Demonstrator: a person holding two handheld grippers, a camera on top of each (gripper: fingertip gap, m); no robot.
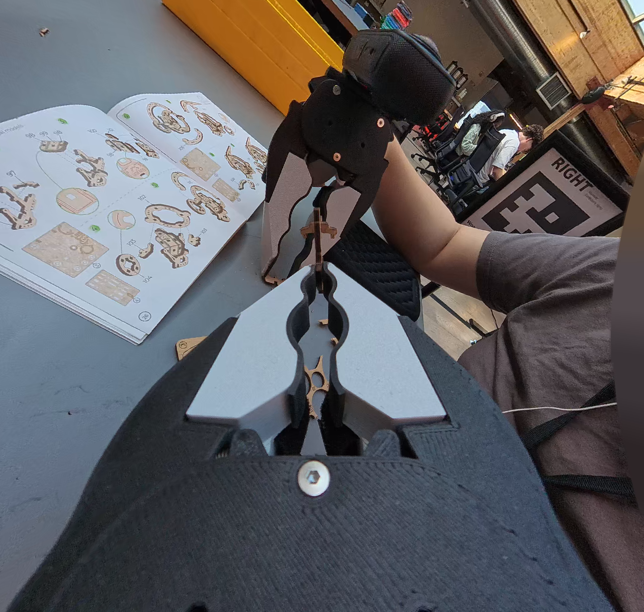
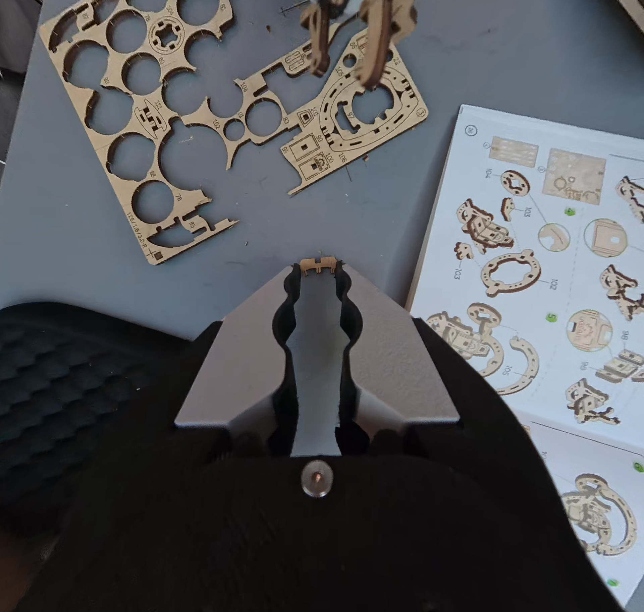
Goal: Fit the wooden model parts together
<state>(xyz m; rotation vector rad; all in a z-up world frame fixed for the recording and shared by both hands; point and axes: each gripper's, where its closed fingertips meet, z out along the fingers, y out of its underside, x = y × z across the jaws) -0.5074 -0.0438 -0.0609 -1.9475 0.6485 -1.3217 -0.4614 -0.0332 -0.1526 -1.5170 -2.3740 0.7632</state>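
Observation:
My left gripper (image 1: 319,268) is shut on a partly built wooden model (image 1: 317,231), seen edge-on and standing up from the fingertips. In the right wrist view the same model (image 2: 373,20) hangs at the top, legs pointing down over the punched wooden sheet (image 2: 209,107). My right gripper (image 2: 317,270) is shut on a small notched wooden part (image 2: 317,265), held crosswise at the fingertips above the grey table (image 2: 348,212). In the left wrist view the right gripper (image 1: 278,275) points down just beyond the model, apart from it.
An open instruction booklet (image 1: 104,195) lies on the table, at the right in the right wrist view (image 2: 540,282). A yellow box (image 1: 244,27) stands at the back. A black mesh chair part (image 2: 69,351) is at the table edge. A person's arm (image 1: 418,219) holds the right gripper. The tips of one gripper are about 11 cm away from the tips of the other.

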